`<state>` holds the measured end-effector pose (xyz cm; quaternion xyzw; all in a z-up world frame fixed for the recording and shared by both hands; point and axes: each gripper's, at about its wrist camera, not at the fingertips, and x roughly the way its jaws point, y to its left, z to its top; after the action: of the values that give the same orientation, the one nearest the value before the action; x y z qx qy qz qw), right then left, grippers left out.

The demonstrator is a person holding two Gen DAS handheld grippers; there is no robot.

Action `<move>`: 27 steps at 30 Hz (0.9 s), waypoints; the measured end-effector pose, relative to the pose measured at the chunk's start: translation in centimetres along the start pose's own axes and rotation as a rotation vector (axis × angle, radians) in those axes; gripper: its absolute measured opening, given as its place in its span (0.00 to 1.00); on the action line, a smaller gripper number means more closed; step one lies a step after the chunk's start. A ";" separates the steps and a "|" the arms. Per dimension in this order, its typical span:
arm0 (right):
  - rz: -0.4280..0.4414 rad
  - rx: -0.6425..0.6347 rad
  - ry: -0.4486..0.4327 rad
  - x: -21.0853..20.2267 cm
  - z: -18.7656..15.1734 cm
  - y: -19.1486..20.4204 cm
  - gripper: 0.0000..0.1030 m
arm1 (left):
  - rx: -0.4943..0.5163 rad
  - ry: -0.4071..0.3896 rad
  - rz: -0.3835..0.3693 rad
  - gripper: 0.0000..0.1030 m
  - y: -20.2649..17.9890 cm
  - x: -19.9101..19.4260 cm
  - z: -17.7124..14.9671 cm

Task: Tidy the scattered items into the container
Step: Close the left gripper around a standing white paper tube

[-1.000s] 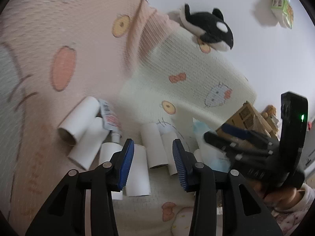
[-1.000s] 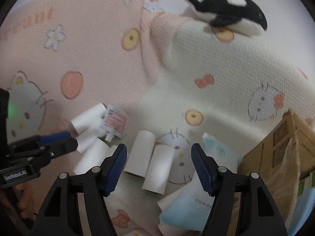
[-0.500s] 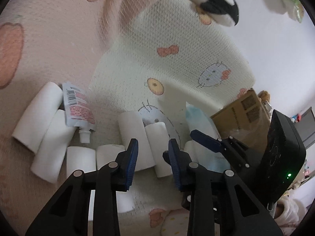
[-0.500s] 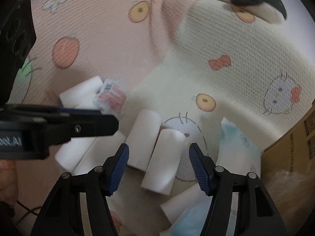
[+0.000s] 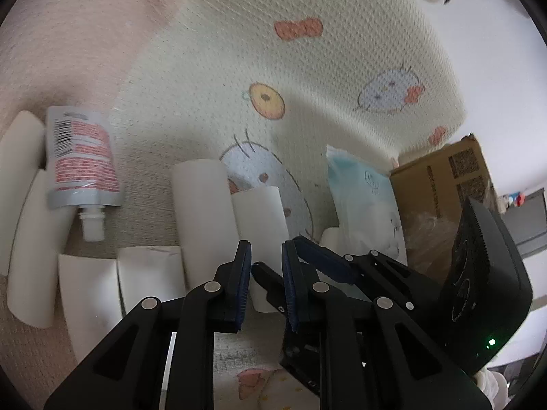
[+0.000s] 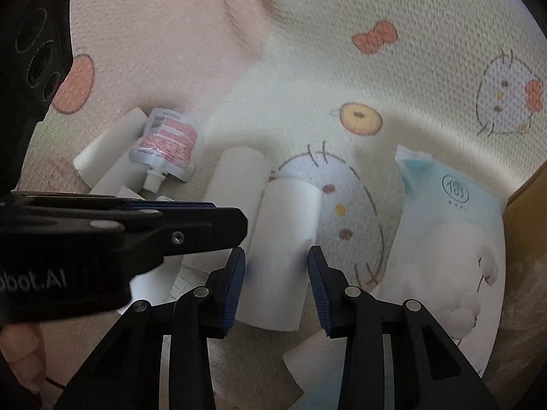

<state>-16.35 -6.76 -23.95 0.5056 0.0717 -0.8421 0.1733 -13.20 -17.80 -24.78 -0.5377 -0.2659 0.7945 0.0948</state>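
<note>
- The blanket (image 6: 342, 51) is soft and bumpy, part pink and part cream, with cartoon cats, bows and oranges printed on it.
- The cardboard box (image 5: 441, 177) is brown and sits at the right edge of the blanket, with crinkly clear plastic inside.
- A flat blue and white pack (image 6: 448, 239) lies just beside the box.
- White paper tubes lie scattered on the blanket; they are smooth and round.
- A soft pouch (image 5: 80, 164) with red print and a white spout lies by the tubes on the left.
- The right gripper (image 6: 276, 278) is closing around one tube (image 6: 283, 239); I cannot tell if its pads touch it.
- The left gripper (image 5: 266, 283) is closing just above a tube, nothing pinched.
</note>
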 end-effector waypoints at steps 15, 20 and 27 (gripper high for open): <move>0.075 0.102 0.059 1.4 1.3 -1.4 0.36 | -0.165 0.148 0.018 0.28 1.4 2.2 2.1; 0.104 0.152 0.062 1.6 1.5 -2.0 0.36 | -0.087 0.226 0.100 0.33 -0.3 3.8 3.6; 0.154 0.241 0.047 1.1 1.4 -2.9 0.34 | -0.077 0.286 0.159 0.43 -0.8 4.7 4.5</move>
<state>-19.04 -4.70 -24.39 0.5461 -0.0649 -0.8170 0.1735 -19.33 -16.49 -26.89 -0.6678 -0.2367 0.7041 0.0478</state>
